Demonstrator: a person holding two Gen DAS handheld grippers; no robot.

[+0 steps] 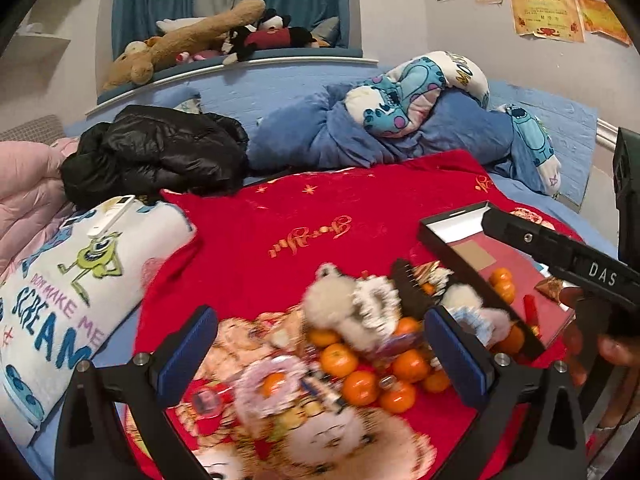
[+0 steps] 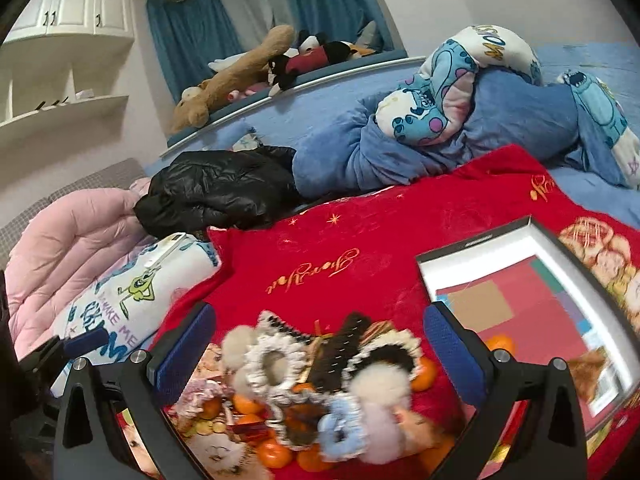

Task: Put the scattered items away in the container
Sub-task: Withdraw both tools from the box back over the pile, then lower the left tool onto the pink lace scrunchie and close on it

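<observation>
- Pile of scattered items sits on red blanket on the bed: mandarins, fuzzy scrunchies, black comb, pale blue scrunchie, small wrapped bits. Both views motion-blurred.
- Container = shallow black-rimmed box w/ white inner walls, just right of pile, touching it at near corner. Already holds a few mandarins + a red item.
- Left claw: fingers wide apart, nothing between pads, hovering over pile.
- Right claw: fingers wide apart, empty, over pile; right finger overlaps container's left edge in view.
- Right device body seen from left cam above container, hand on it.
- Bkgd: black jacket, monster-print pillow at left.
</observation>
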